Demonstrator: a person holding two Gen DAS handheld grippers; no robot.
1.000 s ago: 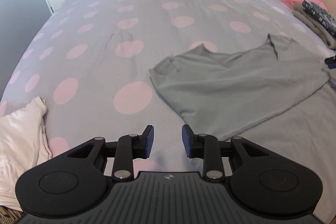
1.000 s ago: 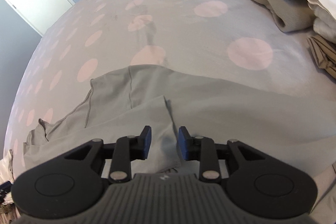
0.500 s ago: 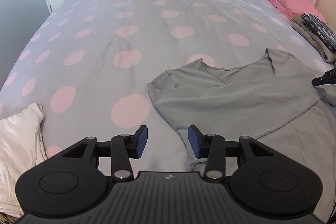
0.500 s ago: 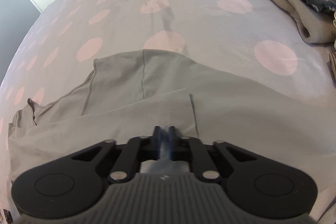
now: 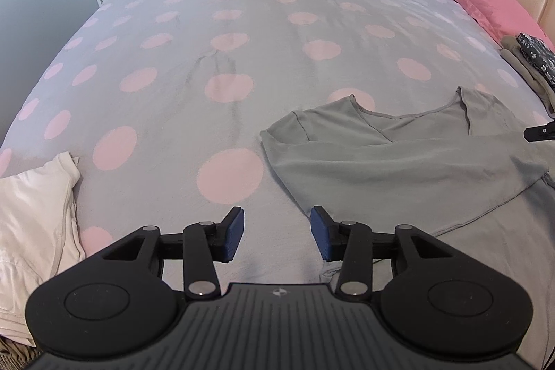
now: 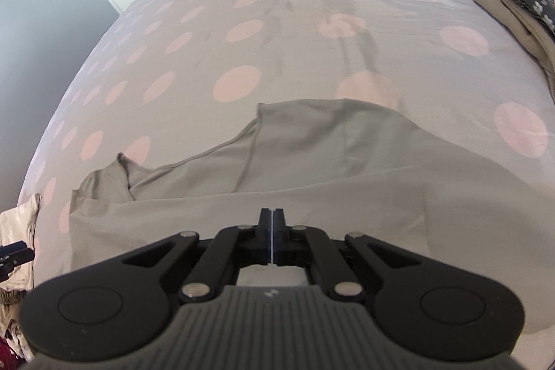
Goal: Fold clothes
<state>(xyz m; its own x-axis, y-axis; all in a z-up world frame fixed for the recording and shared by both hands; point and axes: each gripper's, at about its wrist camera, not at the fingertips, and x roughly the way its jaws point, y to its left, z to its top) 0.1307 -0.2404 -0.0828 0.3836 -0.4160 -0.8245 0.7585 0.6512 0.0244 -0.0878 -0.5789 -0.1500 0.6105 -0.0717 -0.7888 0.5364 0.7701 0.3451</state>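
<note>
A grey V-neck shirt (image 5: 399, 162) lies spread on the spotted bedcover (image 5: 225, 58), neckline toward the far side. In the right wrist view my right gripper (image 6: 272, 224) is shut on a fold of the grey shirt (image 6: 312, 162) and holds that cloth raised over the rest. Its tip (image 5: 539, 132) shows at the right edge of the left wrist view. My left gripper (image 5: 277, 233) hangs open over the bedcover with nothing between its fingers. The shirt's near corner lies just under its right finger (image 5: 321, 233).
A crumpled white garment (image 5: 31, 214) lies at the near left. Folded clothes (image 5: 530, 65) are stacked at the far right beside a pink pillow (image 5: 485, 2) and the headboard. Bare bedcover stretches beyond the shirt to a white door.
My right gripper shut on the shirt's cloth and carried it up and across the shirt. My left gripper's jaws widened a little, and the shirt's near corner now lies by its right finger.
</note>
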